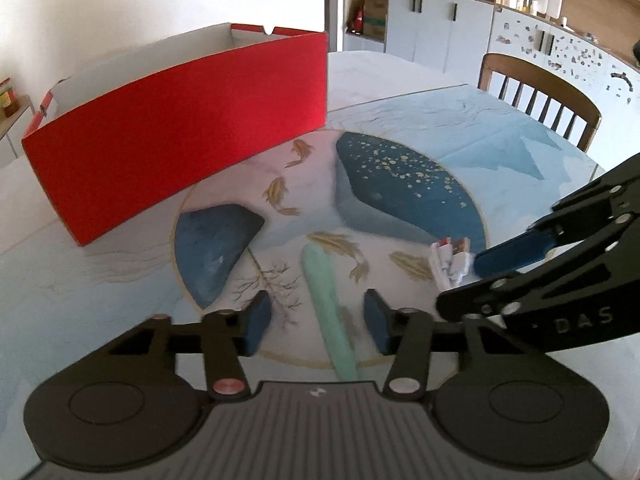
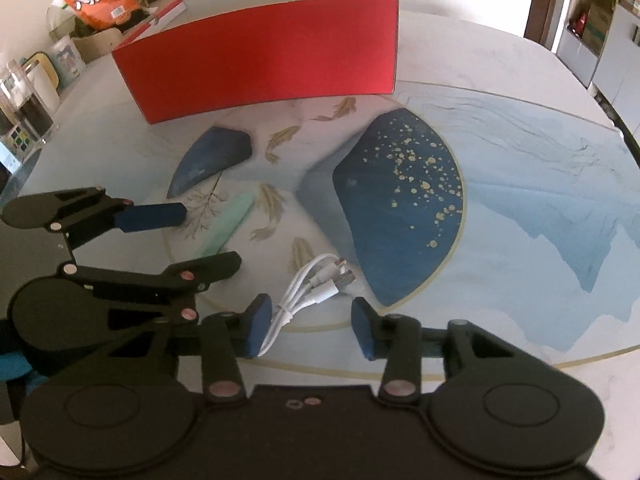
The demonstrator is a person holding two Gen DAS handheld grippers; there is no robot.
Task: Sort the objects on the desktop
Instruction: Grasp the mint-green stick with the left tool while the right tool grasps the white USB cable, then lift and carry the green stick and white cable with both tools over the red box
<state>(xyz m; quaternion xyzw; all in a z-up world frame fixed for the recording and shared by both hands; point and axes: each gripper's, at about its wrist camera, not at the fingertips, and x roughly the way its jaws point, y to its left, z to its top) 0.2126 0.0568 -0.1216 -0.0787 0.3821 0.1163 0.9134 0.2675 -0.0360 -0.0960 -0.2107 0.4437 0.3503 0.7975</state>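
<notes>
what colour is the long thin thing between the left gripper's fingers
Pale mint green, clearest in the left wrist view.

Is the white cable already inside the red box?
No, the white cable lies bundled on the table in front of the red box.

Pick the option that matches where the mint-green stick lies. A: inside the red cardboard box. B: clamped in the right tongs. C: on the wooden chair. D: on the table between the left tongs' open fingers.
D: the mint-green stick lies flat on the painted table between the left tongs, whose fingers stand clear of it.
</notes>
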